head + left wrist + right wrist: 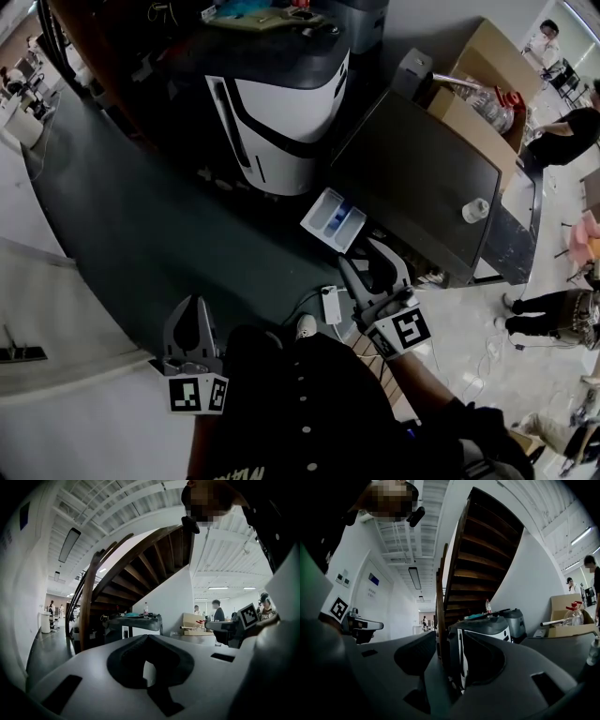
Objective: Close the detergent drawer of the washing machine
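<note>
Detergent drawer [333,219] stands pulled out of washing machine [422,178] front; right gripper [364,261], jaws spread on nothing, near the machine, should meet the drawer face squarely and push straight in; left gripper [192,307], jaws pressed together, well apart from the machine

The dark floor [141,234] is carrying a white and black machine [277,122] and, just beside it, the dark washing machine [412,178]. A small white plug box [331,305] is lying on the floor near them, and a little white roll [475,210] is standing on top of the washing machine.
</note>
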